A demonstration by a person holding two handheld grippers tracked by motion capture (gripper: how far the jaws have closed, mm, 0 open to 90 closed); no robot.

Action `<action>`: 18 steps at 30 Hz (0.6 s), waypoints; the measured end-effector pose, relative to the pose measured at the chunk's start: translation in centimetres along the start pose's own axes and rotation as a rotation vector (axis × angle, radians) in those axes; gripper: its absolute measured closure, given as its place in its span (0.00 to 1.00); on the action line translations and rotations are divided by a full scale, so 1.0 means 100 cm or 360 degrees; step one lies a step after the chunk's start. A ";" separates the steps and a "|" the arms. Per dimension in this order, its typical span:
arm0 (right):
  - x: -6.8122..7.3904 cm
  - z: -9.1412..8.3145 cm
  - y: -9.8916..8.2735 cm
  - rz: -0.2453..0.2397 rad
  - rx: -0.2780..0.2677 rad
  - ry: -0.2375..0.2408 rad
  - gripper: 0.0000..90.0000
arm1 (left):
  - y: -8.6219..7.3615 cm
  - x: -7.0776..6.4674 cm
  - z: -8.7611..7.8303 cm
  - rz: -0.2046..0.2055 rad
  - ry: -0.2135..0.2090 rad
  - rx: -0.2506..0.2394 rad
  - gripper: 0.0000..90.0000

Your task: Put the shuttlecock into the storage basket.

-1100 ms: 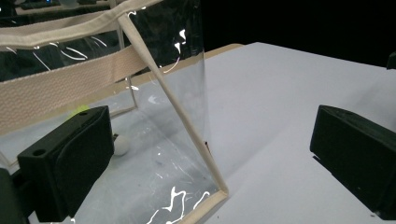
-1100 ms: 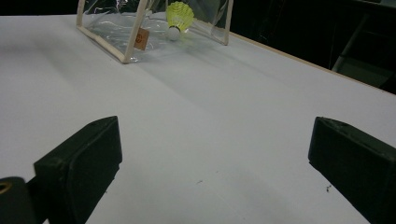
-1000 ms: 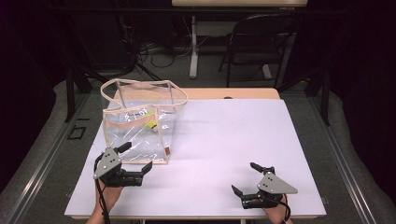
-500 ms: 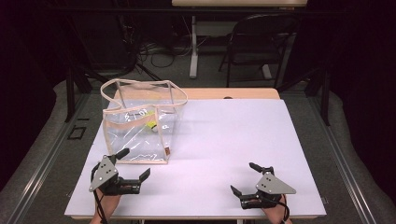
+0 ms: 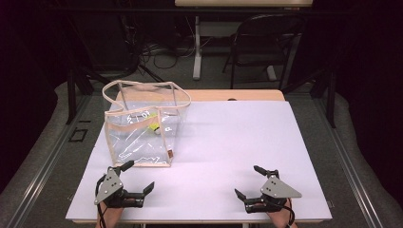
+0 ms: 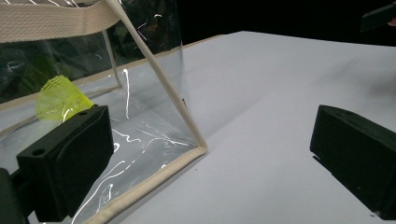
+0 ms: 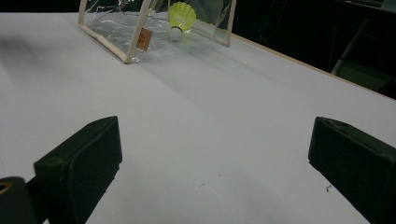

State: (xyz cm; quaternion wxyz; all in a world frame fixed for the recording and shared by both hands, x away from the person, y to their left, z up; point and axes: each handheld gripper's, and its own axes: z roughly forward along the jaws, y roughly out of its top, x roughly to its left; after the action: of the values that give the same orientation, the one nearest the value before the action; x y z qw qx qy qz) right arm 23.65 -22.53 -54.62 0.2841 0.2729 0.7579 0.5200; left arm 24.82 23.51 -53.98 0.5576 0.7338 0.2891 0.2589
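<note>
**A:** What stood at the left of the table?

**B:** A clear plastic tote bag with beige fabric trim (image 5: 142,128) stood upright on the left half of the white rectangular tabletop (image 5: 228,142). Inside it lay a neon-yellow shuttlecock with a white cork tip (image 5: 153,127), resting on the bag's floor toward the back. A small brown tag (image 5: 169,154) hung at the bag's near right corner.

**A:** And the left gripper?

**B:** The left gripper (image 5: 129,178) sat just in front of the bag's near edge, close to the table's front rim. Its two black jaws were spread wide apart and held nothing. In the left gripper view, one jaw overlapped the bag's clear wall; whether it touched was not clear.

**A:** What was on the right?

**B:** The right gripper (image 5: 249,182) rested near the front edge on the right half, well apart from the bag. Its jaws were also spread wide and empty, over bare tabletop. The right gripper view showed the bag and shuttlecock farther off.
</note>
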 end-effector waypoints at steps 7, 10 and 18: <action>0.000 0.000 0.000 0.0000 0.0002 -0.0002 0.03 | -0.006 -0.002 -0.002 -0.0006 -0.0020 0.0014 0.00; 0.000 0.000 0.000 -0.0004 0.0003 0.0001 0.03 | -0.007 -0.002 -0.002 -0.0013 -0.0021 0.0019 0.00; 0.000 0.001 0.000 -0.0008 0.0005 0.0004 0.03 | -0.008 0.000 -0.001 -0.0008 -0.0036 0.0061 0.00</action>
State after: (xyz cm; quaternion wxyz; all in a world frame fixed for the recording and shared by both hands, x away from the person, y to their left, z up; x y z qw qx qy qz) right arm 23.69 -22.46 -54.64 0.2841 0.2707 0.7597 0.5185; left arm 24.69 23.74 -54.76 0.5474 0.7465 0.2896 0.2435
